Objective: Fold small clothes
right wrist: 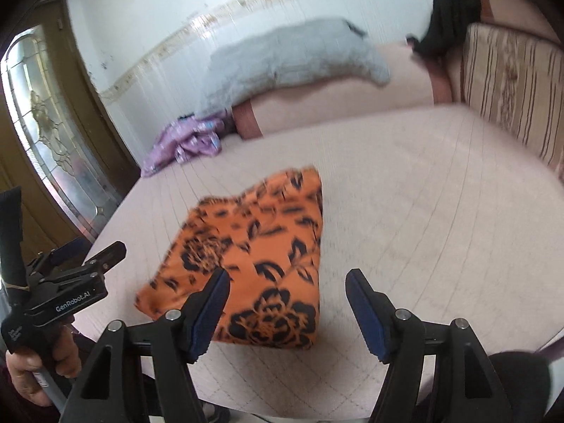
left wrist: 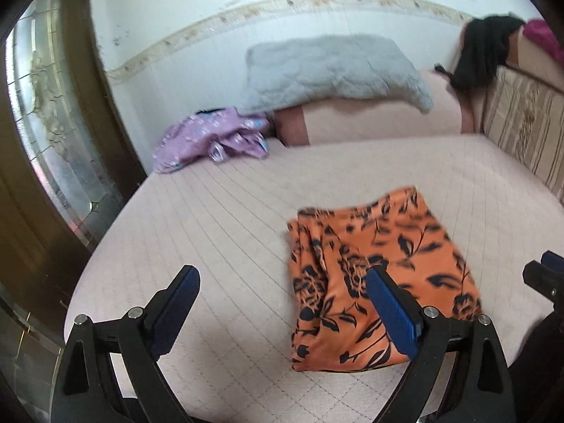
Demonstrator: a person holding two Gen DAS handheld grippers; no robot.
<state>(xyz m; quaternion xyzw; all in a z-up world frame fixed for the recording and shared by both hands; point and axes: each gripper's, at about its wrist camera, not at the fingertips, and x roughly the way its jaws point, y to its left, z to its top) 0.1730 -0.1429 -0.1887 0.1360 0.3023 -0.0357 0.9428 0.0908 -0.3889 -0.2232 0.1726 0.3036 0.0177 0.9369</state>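
A folded orange garment with a black flower print [left wrist: 373,257] lies flat on the pink quilted bed [left wrist: 225,218]; it also shows in the right wrist view [right wrist: 261,257]. My left gripper [left wrist: 282,278] is open and empty, held above the bed by the garment's near left edge. My right gripper [right wrist: 287,282] is open and empty, above the garment's near right corner. The left gripper also shows at the left of the right wrist view [right wrist: 88,250]. A crumpled purple garment [left wrist: 211,139] lies at the far left of the bed, also in the right wrist view [right wrist: 187,141].
A grey quilted pillow [left wrist: 331,70] rests on a pink bolster [left wrist: 380,120] at the head of the bed. A striped cushion [left wrist: 525,134] and black cloth [left wrist: 483,46] are at the right. A glass-panelled wooden door [left wrist: 46,130] stands left.
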